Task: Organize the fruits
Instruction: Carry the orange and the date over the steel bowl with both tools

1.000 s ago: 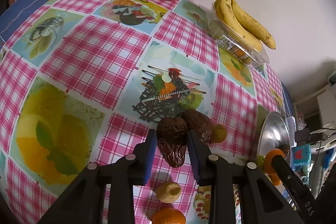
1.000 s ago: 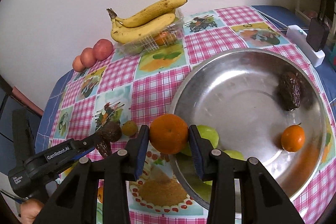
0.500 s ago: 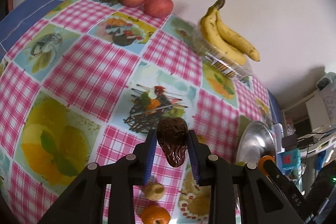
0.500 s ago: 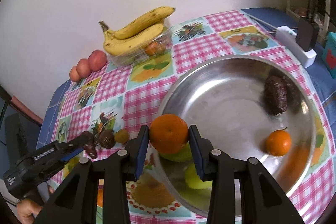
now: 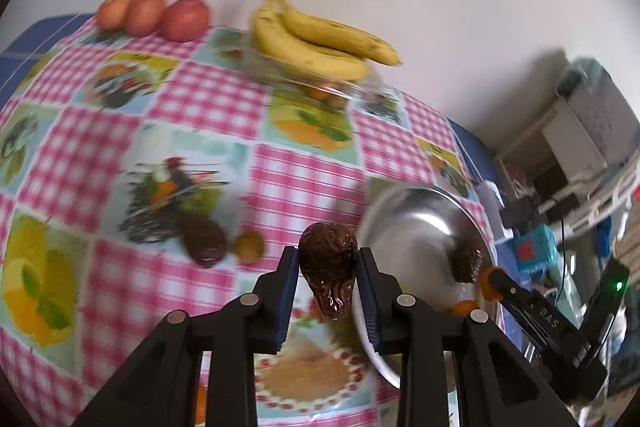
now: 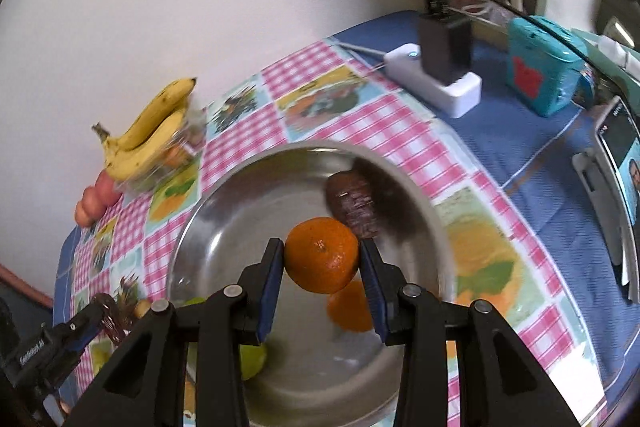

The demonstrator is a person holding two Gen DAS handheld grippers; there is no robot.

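Note:
My left gripper (image 5: 328, 263) is shut on a dark brown wrinkled fruit (image 5: 329, 269), held above the tablecloth just left of the steel bowl (image 5: 400, 211). My right gripper (image 6: 322, 261) is shut on an orange (image 6: 322, 255) over the steel bowl (image 6: 224, 211). Inside the bowl lie another brown fruit (image 6: 352, 205), a second orange (image 6: 350, 303) and a green fruit (image 6: 254, 361). A third brown fruit (image 5: 204, 239) and a small yellow-green fruit (image 5: 249, 246) rest on the cloth. The left gripper (image 6: 106, 313) also shows at the lower left of the right wrist view.
Bananas (image 5: 316, 43) lie on a clear plastic box (image 5: 332, 89) by the wall, with three red apples (image 5: 154, 15) to their left. A white charger block (image 6: 436, 83), a teal box (image 6: 540, 67) and a phone on a stand (image 6: 618, 163) sit on the blue cloth at the right.
Both grippers swung right with their fruit. The left lifted the brown fruit off the cloth toward the bowl's rim. The right carried the orange from the bowl's left rim to over its middle.

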